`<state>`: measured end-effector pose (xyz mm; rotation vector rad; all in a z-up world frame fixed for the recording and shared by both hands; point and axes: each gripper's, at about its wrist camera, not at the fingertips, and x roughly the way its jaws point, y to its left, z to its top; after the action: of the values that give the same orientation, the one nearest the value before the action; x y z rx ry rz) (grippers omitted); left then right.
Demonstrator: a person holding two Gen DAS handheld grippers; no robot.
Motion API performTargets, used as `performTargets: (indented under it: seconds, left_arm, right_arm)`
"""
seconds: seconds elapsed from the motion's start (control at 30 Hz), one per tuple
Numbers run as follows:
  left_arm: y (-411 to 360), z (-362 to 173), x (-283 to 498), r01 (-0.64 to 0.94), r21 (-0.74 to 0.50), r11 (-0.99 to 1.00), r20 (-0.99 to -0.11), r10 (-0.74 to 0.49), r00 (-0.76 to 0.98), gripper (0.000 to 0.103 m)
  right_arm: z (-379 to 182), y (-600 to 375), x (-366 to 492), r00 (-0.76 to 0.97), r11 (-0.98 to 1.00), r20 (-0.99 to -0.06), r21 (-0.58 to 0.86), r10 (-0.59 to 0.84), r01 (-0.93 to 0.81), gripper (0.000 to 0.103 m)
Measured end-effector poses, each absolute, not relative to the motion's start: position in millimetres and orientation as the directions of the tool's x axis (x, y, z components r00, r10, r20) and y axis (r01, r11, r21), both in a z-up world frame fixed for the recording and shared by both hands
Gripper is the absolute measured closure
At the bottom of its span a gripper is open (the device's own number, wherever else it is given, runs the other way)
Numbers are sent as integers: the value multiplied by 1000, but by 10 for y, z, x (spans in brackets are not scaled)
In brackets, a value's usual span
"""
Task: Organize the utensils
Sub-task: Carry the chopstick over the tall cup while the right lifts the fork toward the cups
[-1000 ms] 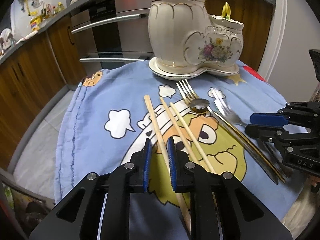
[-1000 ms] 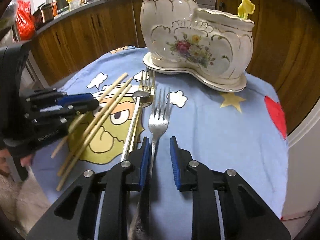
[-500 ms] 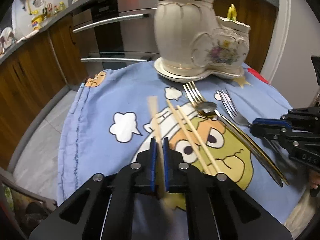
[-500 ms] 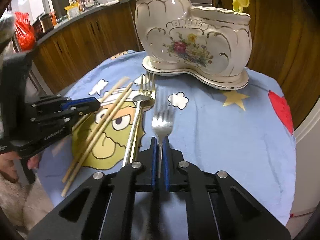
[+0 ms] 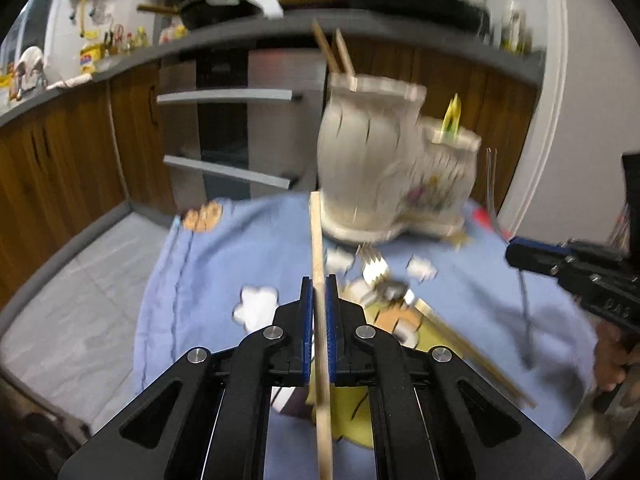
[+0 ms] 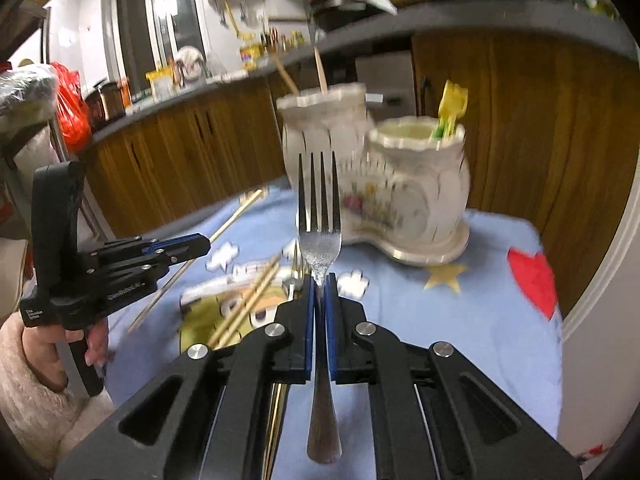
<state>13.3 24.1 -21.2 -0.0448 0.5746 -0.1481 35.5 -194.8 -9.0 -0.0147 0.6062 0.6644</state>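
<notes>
- Chopstick (image 5: 318, 264) clamped in the left gripper (image 5: 319, 304), lifted above the blue cloth (image 5: 224, 256).
- Right gripper (image 6: 319, 300) is clenched on a silver fork (image 6: 320, 216), tines up.
- Ceramic holder (image 6: 400, 184) stands at the table's far edge; loose chopsticks (image 6: 248, 304) lie mid-cloth.

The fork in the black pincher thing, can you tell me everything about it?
The fork looks like shiny silver metal, with four long thin prongs and a plain handle that widens to a rounded end. It points up and away, toward the white flowered holder, lifted clear of the blue cartoon cloth. The right gripper has its jaws shut on the neck just below the prongs; the handle sticks back toward the camera. Only the blue pads touch it.
</notes>
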Motion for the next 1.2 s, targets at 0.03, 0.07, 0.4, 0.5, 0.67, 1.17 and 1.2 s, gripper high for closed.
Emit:
performTargets:
  seconds: [0.03,0.07,0.4,0.5,0.67,1.17,1.2]
  left_arm:
    - [244,-173,111,126,-83,989,-516,-151,843,97]
    - [245,-145,93,125,-79,989,-498,-148,855,96]
    - [230,124,-88,154,-125,980,-343,-188,920,96]
    - [224,283,-132,162,-139,977,-273,-195,942,96]
    - [199,531,-5,206,-192,960,-211,-245,946,96]
    - [1,1037,1047,333,-230,915,-60,-354,933,96]
    - [-11,1046,1088,330,-225,917,-57,-351,935,96]
  right_arm:
    - [-69,-1960,339,635,794,-514,169,577,-584,98]
    - [-40,-1971,320,649,794,-494,162,579,-585,98]
    - [209,-2006,204,744,809,-338,109,576,-577,98]
    - [310,-2004,224,754,811,-315,113,577,-573,98]
    - [513,-2028,450,769,818,-283,146,573,-556,98]
    - [909,-2127,1278,838,838,-163,285,522,-466,98]
    - [912,-2126,1318,844,841,-156,283,514,-460,98]
